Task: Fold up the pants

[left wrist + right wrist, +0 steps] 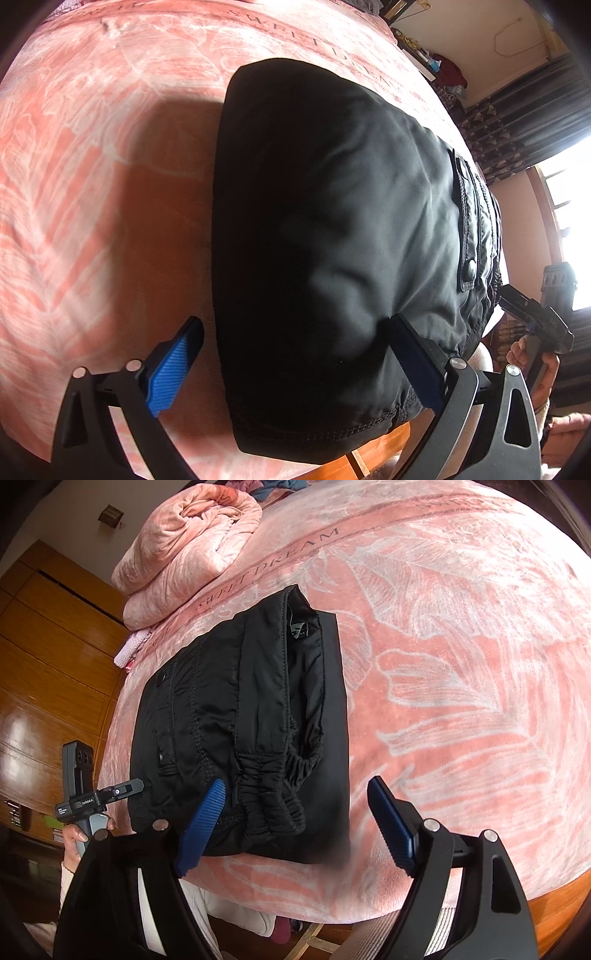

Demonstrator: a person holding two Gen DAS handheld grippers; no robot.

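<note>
Pants [243,716], one folded pair, one pink bedspread [461,646], two grippers

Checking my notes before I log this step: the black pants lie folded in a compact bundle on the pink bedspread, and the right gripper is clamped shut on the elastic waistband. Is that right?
Not quite. The right gripper is open, not clamped: the right wrist view shows its blue fingers spread wide, gripping nothing. The black pants do lie folded in a compact bundle on the pink bedspread.
</note>
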